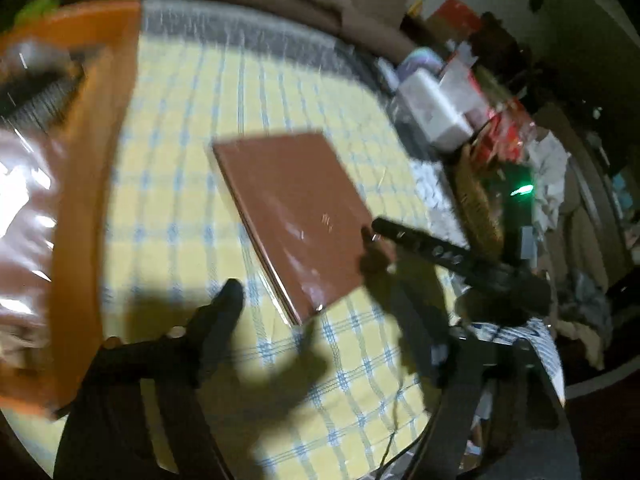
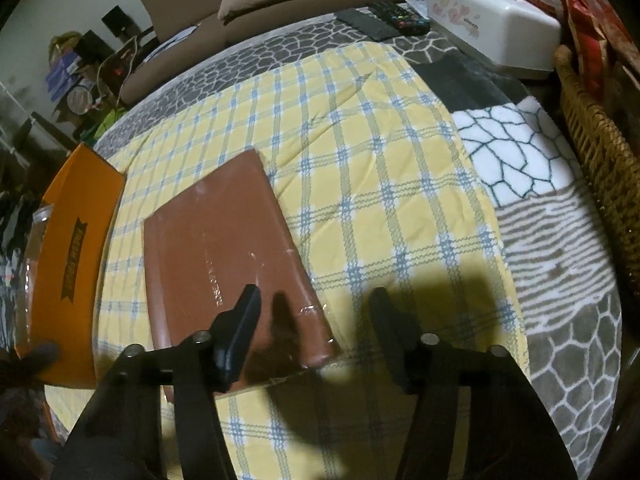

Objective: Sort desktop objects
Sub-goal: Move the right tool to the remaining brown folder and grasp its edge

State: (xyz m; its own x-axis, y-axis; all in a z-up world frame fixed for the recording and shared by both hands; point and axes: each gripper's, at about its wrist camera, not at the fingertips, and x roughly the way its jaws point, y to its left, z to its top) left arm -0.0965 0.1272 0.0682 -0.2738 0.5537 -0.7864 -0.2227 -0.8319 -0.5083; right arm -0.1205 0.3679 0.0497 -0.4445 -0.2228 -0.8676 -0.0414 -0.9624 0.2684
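Brown notebook (image 2: 228, 256) lies flat on the yellow plaid cloth (image 2: 360, 184), slightly skewed to the weave. Cover is smooth, leather-like, rectangular with rounded corners, wrapped in clear film that glints near one corner (faint stamped lettering on the cover, too small to read). In the left wrist view the same notebook (image 1: 292, 216) shows a thin stack of page edges along its near side.

Orange cardboard box (image 2: 76, 256) sits at the cloth's left edge, just beside the notebook; a dark ribbon-shaped label is printed on its flat side. Crinkled clear plastic lines its inside in the left wrist view (image 1: 24, 208), which is motion-blurred.

Right gripper (image 2: 316, 328): matte black fingers, jaws apart, holding nothing. Its left finger (image 2: 240, 336) overlaps the notebook's near end; whether it touches the cover cannot be told. The other finger hangs over bare cloth.

Left gripper (image 1: 308, 300): only one finger (image 1: 216, 320) shows plainly, low over the cloth near the notebook's corner, so I cannot tell how its jaws stand. The right gripper's finger (image 1: 420, 240) reaches the notebook's far corner in this view.

Under the plaid lies a fleecy grey blanket with a cracked-stone pattern (image 2: 576, 360). White glossy tissue box (image 2: 488, 16), black remote (image 2: 400, 16) and a coarse woven wicker basket (image 2: 600, 152) stand at the far and right edges.
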